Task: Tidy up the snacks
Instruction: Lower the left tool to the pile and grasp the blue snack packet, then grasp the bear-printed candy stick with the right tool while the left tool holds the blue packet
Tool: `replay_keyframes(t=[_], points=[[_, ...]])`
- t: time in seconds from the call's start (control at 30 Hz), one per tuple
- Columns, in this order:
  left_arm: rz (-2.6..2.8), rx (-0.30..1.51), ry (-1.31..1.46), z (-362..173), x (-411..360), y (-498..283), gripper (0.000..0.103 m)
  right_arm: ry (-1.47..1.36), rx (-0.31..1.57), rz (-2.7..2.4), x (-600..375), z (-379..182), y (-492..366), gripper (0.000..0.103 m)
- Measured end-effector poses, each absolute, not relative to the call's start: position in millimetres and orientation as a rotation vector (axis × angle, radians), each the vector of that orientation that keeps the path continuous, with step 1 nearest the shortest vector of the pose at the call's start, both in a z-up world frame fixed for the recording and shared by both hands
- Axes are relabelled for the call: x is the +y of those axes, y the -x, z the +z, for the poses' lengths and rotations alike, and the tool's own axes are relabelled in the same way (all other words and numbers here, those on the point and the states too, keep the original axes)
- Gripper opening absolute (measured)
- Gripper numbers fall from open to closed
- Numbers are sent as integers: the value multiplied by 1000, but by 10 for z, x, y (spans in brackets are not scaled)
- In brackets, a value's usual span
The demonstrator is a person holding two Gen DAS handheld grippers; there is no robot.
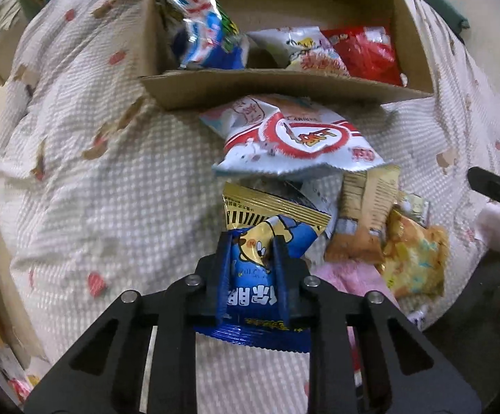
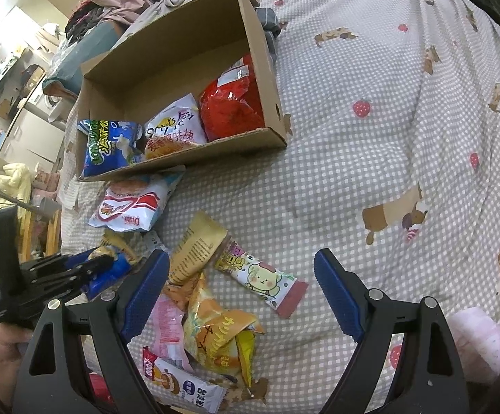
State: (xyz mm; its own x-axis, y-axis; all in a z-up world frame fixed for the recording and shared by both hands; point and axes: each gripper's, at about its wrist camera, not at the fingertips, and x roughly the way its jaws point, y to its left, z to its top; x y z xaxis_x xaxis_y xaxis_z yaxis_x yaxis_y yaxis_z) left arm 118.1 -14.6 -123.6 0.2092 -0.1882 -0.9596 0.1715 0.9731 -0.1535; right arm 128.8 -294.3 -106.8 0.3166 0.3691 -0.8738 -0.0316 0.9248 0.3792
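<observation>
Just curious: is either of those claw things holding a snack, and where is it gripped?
The left gripper pinches the blue bear-print packet across its middle. The right gripper is open and empty.

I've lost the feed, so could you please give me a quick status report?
Left gripper shut on blue bear snack packet. Right gripper open, empty. Cardboard box holds three bags. White-and-red shrimp chip bag lies before it.

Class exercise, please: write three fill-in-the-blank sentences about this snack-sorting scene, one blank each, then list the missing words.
1. The left gripper is shut on a ____ bear-print snack packet.
2. The cardboard box holds ____ snack bags.
3. The right gripper hangs ____ above the loose snacks.

Missing words: blue; three; open
</observation>
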Motion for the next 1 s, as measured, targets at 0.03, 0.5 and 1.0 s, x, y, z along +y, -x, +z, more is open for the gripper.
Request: replay_keyframes(t=[0.03, 0.5, 1.0], points=[[-242, 1333, 24, -1181, -120, -1140, 19, -321, 1228, 274, -2944, -1070, -1287, 88], [-134, 1229, 145, -766, 236, -793, 19, -58, 1431, 208, -2727, -1586, -1515, 71], [-130, 1192, 189, -749, 208, -911, 19, 312, 1441, 335, -2127, -1931, -1514, 64]])
